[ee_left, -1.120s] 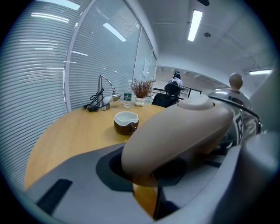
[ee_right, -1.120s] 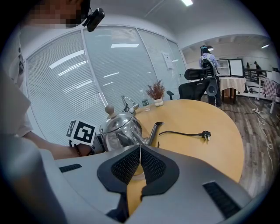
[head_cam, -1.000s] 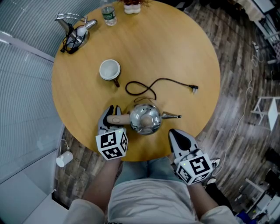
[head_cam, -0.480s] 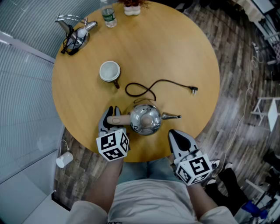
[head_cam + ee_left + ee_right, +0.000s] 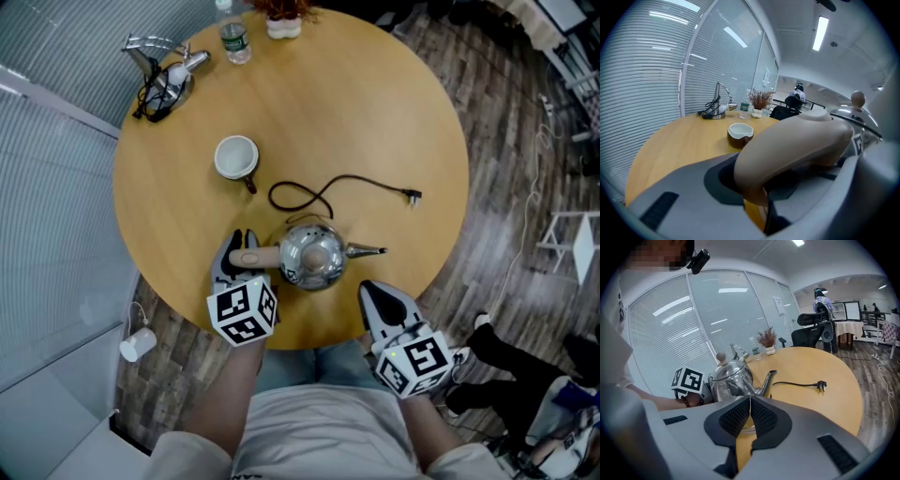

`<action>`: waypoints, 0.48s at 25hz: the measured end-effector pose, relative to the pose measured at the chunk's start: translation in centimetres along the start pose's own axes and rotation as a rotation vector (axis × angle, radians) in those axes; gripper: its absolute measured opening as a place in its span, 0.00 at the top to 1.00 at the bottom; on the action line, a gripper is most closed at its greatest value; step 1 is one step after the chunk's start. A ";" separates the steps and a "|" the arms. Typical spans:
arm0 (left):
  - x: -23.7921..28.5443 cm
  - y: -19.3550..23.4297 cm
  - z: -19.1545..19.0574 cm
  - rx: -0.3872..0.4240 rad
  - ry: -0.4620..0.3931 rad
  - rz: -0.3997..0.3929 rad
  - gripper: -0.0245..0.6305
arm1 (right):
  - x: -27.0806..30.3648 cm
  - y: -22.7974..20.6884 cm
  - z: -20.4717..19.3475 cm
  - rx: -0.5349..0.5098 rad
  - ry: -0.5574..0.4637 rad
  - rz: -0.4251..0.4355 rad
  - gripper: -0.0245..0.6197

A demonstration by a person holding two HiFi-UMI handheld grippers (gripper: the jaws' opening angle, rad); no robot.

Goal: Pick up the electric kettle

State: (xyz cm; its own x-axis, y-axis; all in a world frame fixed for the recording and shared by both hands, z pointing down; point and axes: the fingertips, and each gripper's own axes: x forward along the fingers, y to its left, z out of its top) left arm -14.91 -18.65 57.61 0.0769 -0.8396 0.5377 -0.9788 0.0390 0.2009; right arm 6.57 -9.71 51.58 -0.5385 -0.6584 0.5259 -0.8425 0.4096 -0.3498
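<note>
One broad round table carries everything, and over the last second nothing on it has shifted. The electric kettle sits in the same spot, right beside the left tongs. Its spout points away from them and ends just ahead of the right pair, and its base looks flat on the wood. The left tongs stay clenched on the kettle's beige handle, which fills the gap between their jaws in the left gripper view. Their hold has neither tightened nor slackened noticeably. The right tongs hang at the table's near edge, a little apart from the kettle, jaws pressed together on nothing. Well beyond the left tongs stands a cup, and beyond the kettle trails a loose black cord. With the grip settled and no lift begun, I judge that raising the kettle is the one step left.
</note>
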 end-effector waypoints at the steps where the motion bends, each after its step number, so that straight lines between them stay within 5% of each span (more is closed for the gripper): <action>1: -0.1 0.0 0.2 -0.010 -0.006 -0.002 0.85 | 0.0 0.0 0.0 0.000 -0.001 0.000 0.91; 12: -0.8 -0.4 2.6 -0.033 -0.035 -0.002 0.85 | -0.5 0.2 1.1 -0.012 -0.026 0.007 0.91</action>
State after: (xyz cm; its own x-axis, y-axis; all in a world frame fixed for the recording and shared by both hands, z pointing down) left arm -15.11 -19.38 55.01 0.0719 -0.8581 0.5085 -0.9719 0.0543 0.2291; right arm 6.71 -10.01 50.36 -0.5439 -0.6718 0.5029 -0.8390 0.4217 -0.3439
